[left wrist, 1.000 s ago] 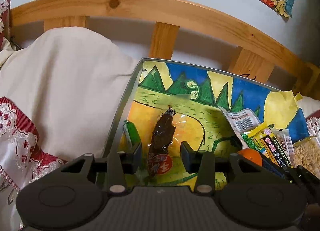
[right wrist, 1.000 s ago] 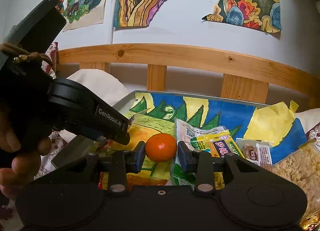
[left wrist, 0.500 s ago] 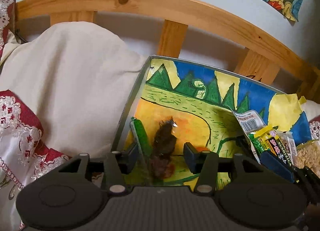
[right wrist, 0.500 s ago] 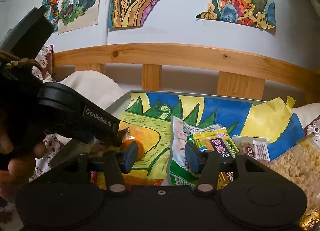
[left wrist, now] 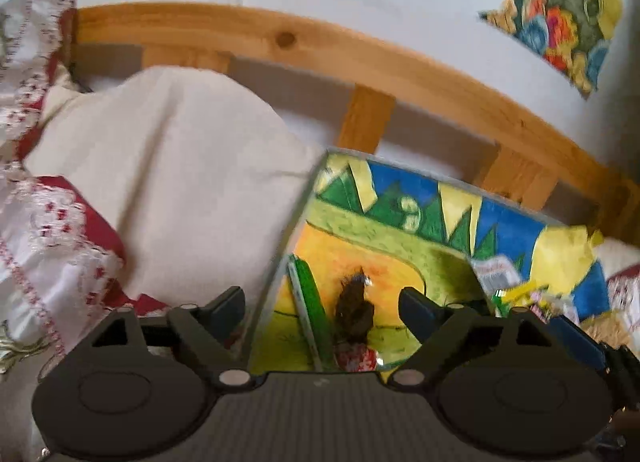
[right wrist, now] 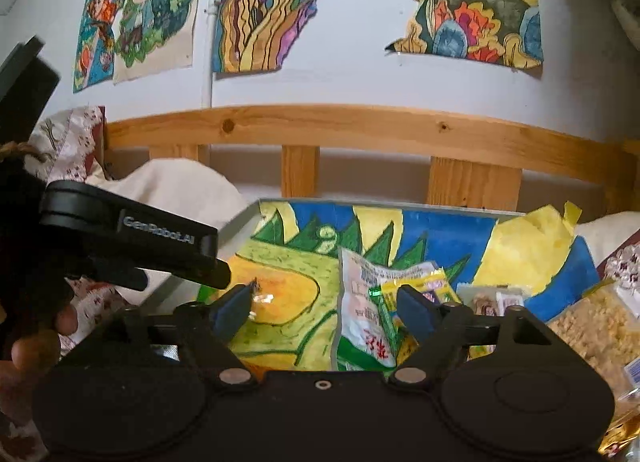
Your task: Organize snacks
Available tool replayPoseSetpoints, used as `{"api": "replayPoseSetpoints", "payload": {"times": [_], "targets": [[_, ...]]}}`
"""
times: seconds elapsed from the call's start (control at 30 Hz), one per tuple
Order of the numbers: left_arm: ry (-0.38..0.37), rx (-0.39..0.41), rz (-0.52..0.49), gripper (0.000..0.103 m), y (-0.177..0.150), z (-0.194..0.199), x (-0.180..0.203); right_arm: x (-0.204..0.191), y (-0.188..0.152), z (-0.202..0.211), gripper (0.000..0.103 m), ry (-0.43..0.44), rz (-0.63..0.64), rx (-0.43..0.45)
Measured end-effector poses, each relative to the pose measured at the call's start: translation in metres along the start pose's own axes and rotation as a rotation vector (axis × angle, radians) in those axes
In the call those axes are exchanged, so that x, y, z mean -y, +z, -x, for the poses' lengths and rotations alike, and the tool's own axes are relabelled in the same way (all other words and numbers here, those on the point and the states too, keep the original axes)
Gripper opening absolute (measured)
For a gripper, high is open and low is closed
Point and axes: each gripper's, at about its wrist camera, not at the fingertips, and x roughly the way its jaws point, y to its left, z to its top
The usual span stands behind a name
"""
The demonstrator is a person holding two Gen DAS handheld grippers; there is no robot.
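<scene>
A tray (left wrist: 280, 262) lined with a colourful drawing lies on the bed. In the left wrist view a dark brown snack packet (left wrist: 354, 314) and a green stick packet (left wrist: 310, 298) lie on it between the wide-open fingers of my left gripper (left wrist: 322, 308), which holds nothing. In the right wrist view my right gripper (right wrist: 324, 308) is open and empty above the tray (right wrist: 240, 217). A white and green packet (right wrist: 368, 314), a yellow packet (right wrist: 416, 282) and small wrapped snacks (right wrist: 492, 302) lie beyond it. The left gripper's body (right wrist: 132, 238) shows at the left.
A cream pillow (left wrist: 160, 181) and a red and white quilt (left wrist: 52, 242) lie left of the tray. A wooden headboard rail (right wrist: 360, 125) runs behind it, with drawings on the wall above. A clear bag of pale crumbly snack (right wrist: 596, 334) lies at the tray's right end.
Both grippers opened wide and drew back. The left let go of the dark brown packet, which lies on the tray. The orange between the right fingers is out of sight.
</scene>
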Motion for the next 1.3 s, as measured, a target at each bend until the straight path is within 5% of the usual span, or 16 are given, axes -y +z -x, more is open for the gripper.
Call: {"api": "replayPoseSetpoints", "payload": {"times": [0.2, 0.77, 1.3], "targets": [[0.039, 0.048, 0.021, 0.101, 0.007, 0.028, -0.003, 0.003, 0.018, 0.018, 0.099, -0.018, -0.027, 0.037], [0.077, 0.151, 0.005, 0.102, 0.003, 0.136, -0.001, 0.01, 0.078, 0.118, 0.102, -0.073, -0.049, 0.159], [0.077, 0.209, -0.092, 0.102, -0.041, 0.211, 0.002, -0.019, 0.055, 0.197, 0.102, -0.098, -0.058, 0.159]]}}
